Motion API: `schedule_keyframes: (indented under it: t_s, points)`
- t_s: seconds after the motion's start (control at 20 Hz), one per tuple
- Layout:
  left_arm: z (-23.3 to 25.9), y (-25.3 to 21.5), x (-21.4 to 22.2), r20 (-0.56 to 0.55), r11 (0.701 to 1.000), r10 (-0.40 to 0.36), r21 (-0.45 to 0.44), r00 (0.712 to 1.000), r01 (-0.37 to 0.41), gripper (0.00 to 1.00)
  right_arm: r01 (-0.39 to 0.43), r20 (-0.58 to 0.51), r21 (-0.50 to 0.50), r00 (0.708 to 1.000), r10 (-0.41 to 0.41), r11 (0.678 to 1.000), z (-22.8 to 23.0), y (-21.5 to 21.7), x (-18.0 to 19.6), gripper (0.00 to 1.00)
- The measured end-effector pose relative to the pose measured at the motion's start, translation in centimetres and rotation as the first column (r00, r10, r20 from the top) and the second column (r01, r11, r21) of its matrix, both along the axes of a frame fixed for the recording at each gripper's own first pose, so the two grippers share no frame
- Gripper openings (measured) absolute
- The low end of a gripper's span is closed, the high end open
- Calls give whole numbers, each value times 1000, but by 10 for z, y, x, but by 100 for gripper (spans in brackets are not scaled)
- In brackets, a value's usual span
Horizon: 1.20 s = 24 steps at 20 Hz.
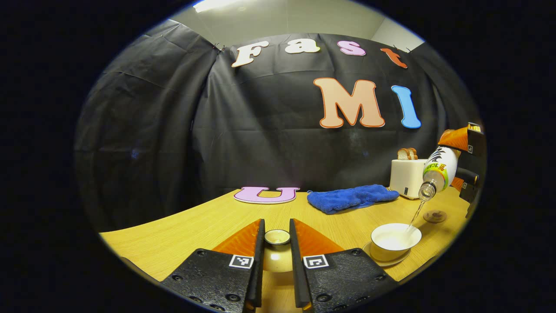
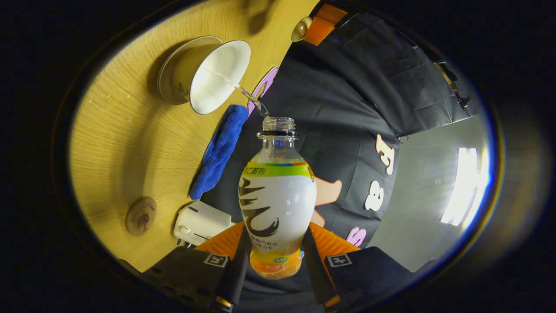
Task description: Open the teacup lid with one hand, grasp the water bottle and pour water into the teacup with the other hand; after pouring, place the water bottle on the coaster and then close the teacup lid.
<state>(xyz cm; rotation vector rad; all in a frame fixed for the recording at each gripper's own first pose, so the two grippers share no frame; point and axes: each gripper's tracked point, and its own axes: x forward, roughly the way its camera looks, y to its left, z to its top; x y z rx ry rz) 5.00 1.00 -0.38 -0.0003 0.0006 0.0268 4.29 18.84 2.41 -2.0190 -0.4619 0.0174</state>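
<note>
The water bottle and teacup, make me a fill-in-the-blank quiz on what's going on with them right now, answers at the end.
1. The right gripper holds the water bottle tilted, and a thin stream of water falls into the ____.
2. The left gripper is shut on the teacup's ____.
3. The blue cloth lies on the table beside the white ____.
4. The round coaster has ____ on it.

Missing words: teacup; lid; toaster; nothing

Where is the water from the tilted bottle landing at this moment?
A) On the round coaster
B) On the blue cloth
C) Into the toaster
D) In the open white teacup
D: in the left gripper view a thin stream runs from the mouth of the water bottle, held in the right tongs, down into the teacup.
</note>
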Motion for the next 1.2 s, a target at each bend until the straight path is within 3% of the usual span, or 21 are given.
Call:
schedule_keyframes:
  t_s: [0.55,0.7,0.85,1.05,1.2]
  points:
    - [0,1,1,1,1000,-1,0,1000,1,27,-12,61,-57,998,15,998,6,-4,10,67]
    - [0,0,1,0,1000,0,0,1000,0,27,14,16,3,1000,-14,1000,1,-7,10,68]
    - [0,1,1,1,1000,0,0,1000,0,27,46,-85,134,996,-35,990,4,-6,10,66]
    - [0,0,1,1,1000,0,0,1000,0,27,106,-234,338,972,-25,935,4,-16,16,66]
    - [1,0,1,1,1000,0,0,1000,0,27,169,-354,520,935,32,837,5,-21,21,65]
